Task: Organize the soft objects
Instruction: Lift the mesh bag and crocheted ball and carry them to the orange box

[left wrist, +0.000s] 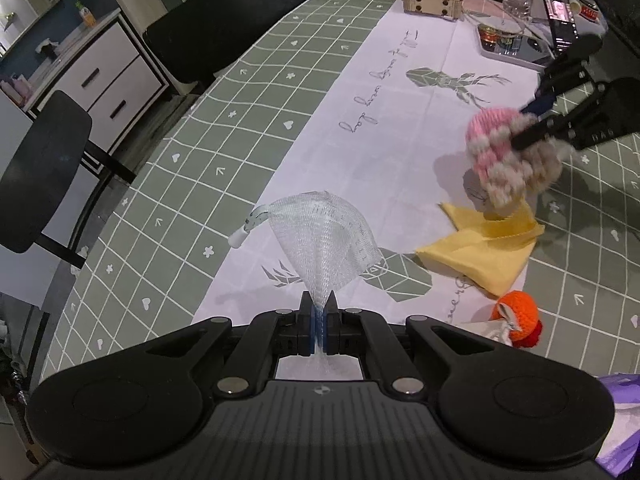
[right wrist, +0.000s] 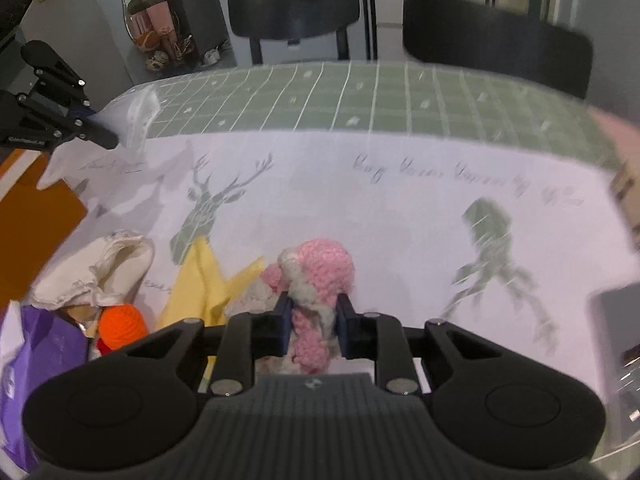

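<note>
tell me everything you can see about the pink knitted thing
The pink knitted toy is a soft crocheted piece in pink yarn with fuzzy off-white or grey patches, lumpy and rounded. It is pinched between the blue pads of the right gripper, lifted clear of the tablecloth and hanging above the yellow cloth. Nothing else seems to touch it.

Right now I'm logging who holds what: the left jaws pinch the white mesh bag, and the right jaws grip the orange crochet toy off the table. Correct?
Not quite. The right gripper holds the pink and white crochet toy, as the right wrist view shows. The orange crochet toy lies beside the yellow cloth. The left gripper does pinch the white mesh bag.
</note>
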Action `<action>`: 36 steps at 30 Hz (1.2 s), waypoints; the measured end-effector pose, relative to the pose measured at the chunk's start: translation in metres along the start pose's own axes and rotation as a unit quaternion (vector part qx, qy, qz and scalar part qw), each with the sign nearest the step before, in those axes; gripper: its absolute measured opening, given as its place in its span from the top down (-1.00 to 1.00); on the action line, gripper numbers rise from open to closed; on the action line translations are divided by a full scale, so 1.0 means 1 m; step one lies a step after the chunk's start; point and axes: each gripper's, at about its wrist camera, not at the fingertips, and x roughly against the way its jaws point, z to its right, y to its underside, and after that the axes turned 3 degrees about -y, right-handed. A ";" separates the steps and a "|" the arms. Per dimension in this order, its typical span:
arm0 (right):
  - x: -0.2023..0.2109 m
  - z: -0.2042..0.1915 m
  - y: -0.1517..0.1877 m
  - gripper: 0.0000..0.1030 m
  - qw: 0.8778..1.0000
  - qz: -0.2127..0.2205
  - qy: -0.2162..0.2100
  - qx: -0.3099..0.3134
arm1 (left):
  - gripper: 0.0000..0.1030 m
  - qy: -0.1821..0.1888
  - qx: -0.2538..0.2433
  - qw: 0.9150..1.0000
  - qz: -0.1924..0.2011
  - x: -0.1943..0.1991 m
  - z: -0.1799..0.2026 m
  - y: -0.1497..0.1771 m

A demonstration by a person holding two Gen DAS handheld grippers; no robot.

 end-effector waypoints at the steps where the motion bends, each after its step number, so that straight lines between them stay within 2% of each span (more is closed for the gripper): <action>1: 0.005 0.000 -0.001 0.60 1.000 0.003 0.011 0.008 | 0.94 0.000 -0.001 1.000 0.001 0.003 0.002 0.001; 4: 0.022 0.003 0.001 0.60 0.999 0.009 0.031 0.023 | 0.94 -0.002 -0.005 1.000 0.004 0.014 0.008 0.009; 7: 0.041 0.002 0.008 0.60 0.999 0.002 0.027 0.030 | 0.94 -0.009 -0.006 1.000 0.008 0.029 0.011 0.018; 13: 0.073 -0.028 0.044 0.60 0.997 -0.028 -0.002 0.076 | 0.94 -0.009 -0.003 0.999 0.036 0.065 0.027 0.052; 19: 0.091 -0.070 0.088 0.60 0.990 -0.057 -0.034 0.125 | 0.94 -0.012 -0.004 1.000 0.029 0.095 0.051 0.098; 27: 0.106 -0.134 0.151 0.60 0.971 -0.098 -0.080 0.203 | 0.94 -0.009 -0.010 1.000 0.025 0.136 0.096 0.169; 32: 0.113 -0.183 0.165 0.60 0.954 -0.119 -0.119 0.249 | 0.94 -0.011 0.000 0.999 0.034 0.161 0.117 0.206; 36: 0.119 -0.229 0.168 0.60 0.937 -0.127 -0.155 0.288 | 0.94 -0.022 0.017 0.999 0.040 0.180 0.120 0.230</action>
